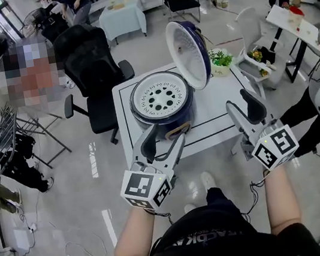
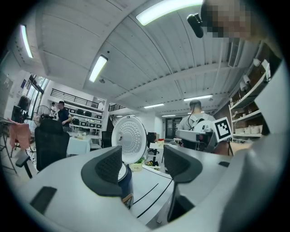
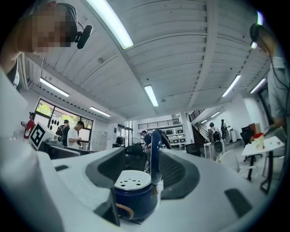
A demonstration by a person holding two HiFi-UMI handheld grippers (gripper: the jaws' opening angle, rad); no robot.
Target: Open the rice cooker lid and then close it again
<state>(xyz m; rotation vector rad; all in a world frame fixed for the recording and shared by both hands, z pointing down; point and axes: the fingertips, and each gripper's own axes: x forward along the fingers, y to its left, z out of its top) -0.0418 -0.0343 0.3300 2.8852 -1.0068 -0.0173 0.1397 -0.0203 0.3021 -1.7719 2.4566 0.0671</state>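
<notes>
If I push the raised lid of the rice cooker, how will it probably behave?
The lid looks rigid and hinged to the rice cooker, so it would likely swing down, not bend. Its squat body probably will not tip.

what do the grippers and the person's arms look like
The left gripper and right gripper have pale grey bodies, black textured pads and a cube of black-and-white square markers at the back. Thin dark cables trail from them. The person wears a black short-sleeved shirt.
</notes>
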